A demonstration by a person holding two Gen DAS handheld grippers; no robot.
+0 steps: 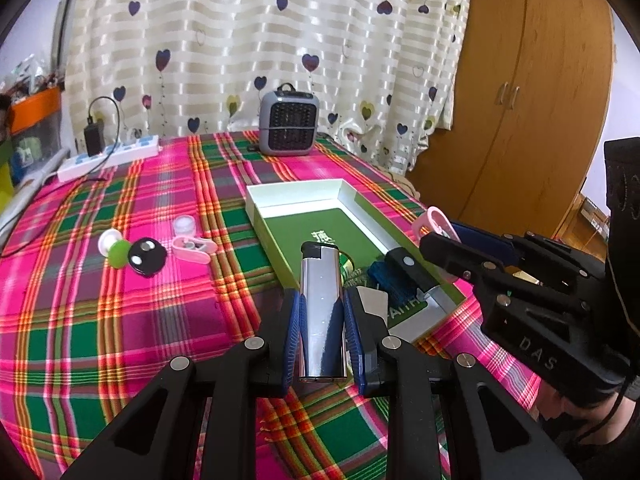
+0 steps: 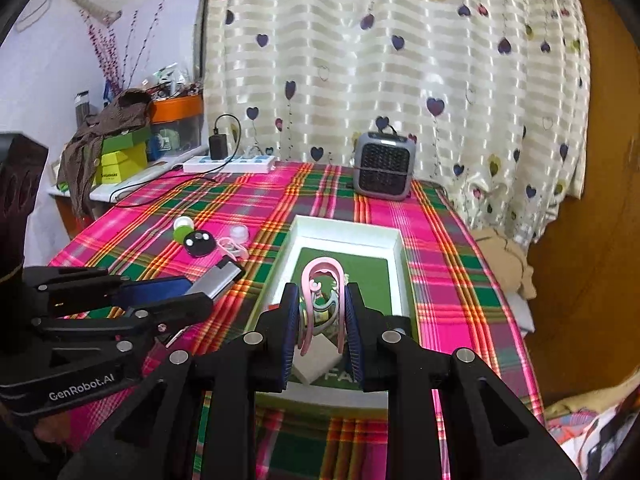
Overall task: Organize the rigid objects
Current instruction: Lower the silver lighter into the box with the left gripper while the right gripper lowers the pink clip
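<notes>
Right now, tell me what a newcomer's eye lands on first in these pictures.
The loud pink-and-green plaid tablecloth fills both views. Up close, the left gripper clamps a shiny silver lighter, while the right gripper holds a pink clip over the open green-and-white box at the table's middle.

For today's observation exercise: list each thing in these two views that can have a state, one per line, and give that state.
Left gripper: shut on the lighter.
Lighter: held, off the cloth.
Right gripper: shut on the pink clip.
Pink clip: held over the box.
Box: open, lid off, holding several things.
Second pink clip: lying on the cloth.
Power strip: black adapter plugged in.
</notes>
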